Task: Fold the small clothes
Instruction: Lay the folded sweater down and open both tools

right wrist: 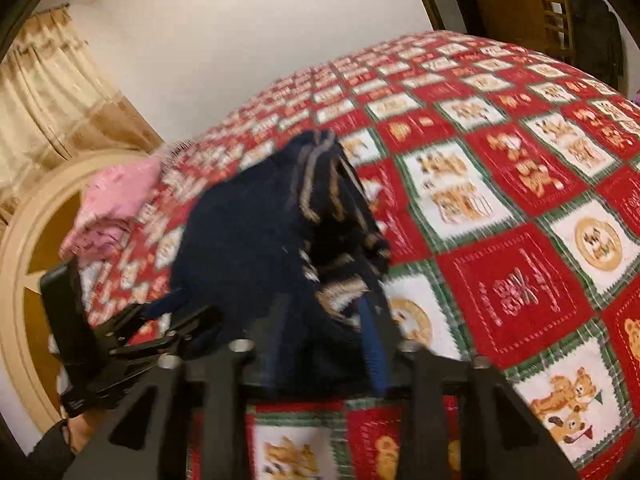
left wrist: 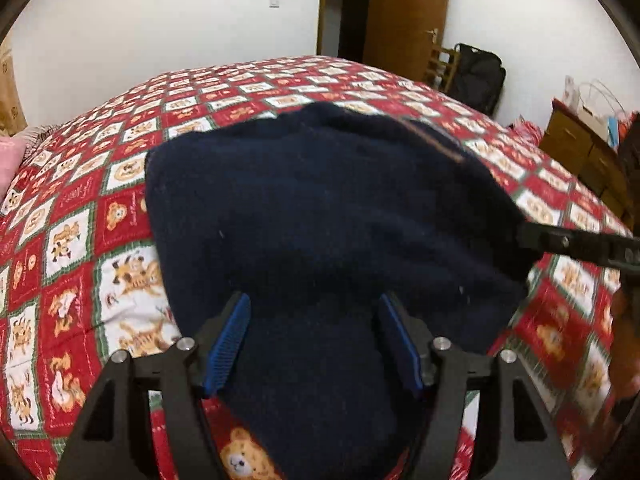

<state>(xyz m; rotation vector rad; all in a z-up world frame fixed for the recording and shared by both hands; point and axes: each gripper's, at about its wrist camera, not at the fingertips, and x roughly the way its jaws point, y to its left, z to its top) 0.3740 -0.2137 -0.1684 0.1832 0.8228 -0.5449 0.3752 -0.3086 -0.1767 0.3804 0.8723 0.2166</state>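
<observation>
Your navy sweater (left wrist: 320, 220) lies on the bed's red-and-white teddy-bear quilt (left wrist: 80, 240), directly ahead of your left tongs (left wrist: 316, 340) and spreading away from them. From the left wrist view it reads as a broad dark mass with a tan-edged hem (left wrist: 434, 140) at its far right side. From the right wrist view the same sweater (right wrist: 256, 248) is bunched and lifted, its tan-striped trim (right wrist: 316, 168) standing up at the far end, just ahead of your right tongs (right wrist: 320, 344).

Your left tongs stand apart, the blue pads (left wrist: 228, 344) wide on either side of a fold of navy cloth that runs between them; the pads do not press on it. Your right tongs have the sweater's near edge between their fingers, the blue pad (right wrist: 372, 344) on the right lying against the fabric; the picture is blurred, so you cannot tell for certain whether they are clamped.

In the left wrist view your right tongs (left wrist: 532, 236) come in from the right and meet the sweater's right edge. In the right wrist view your left tongs (right wrist: 168, 316) sit to the left, at the sweater's left edge.

Beyond the sweater, a pink pillow (right wrist: 112, 204) rests at the quilt's far left, with beige curtains (right wrist: 52, 100) behind it. A brown door (left wrist: 404, 12) stands past the bed, a black bag (left wrist: 480, 76) beside it.
</observation>
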